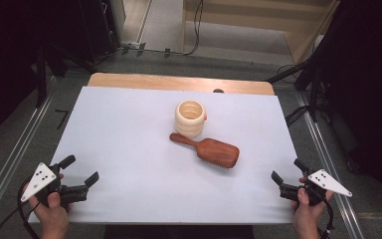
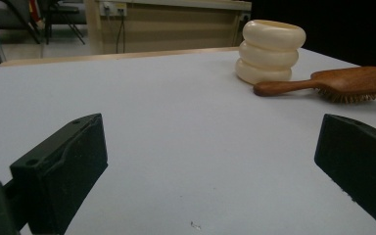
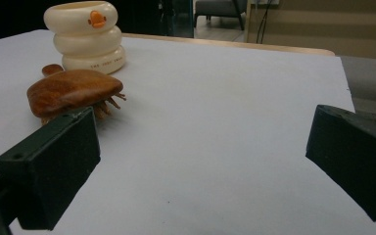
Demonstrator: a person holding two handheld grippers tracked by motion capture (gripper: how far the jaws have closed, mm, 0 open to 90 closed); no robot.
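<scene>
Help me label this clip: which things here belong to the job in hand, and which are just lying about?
In the job: wooden hairbrush, cream ringed cup, left gripper and right gripper, both open.
Lying about: white table mat, floor cables.

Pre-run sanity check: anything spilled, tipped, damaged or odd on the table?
Nothing stands out. The cream cup stands upright; the wooden hairbrush lies bristles-down beside it, intact. No spills. Left gripper and right gripper sit open at the near corners, holding nothing.
</scene>
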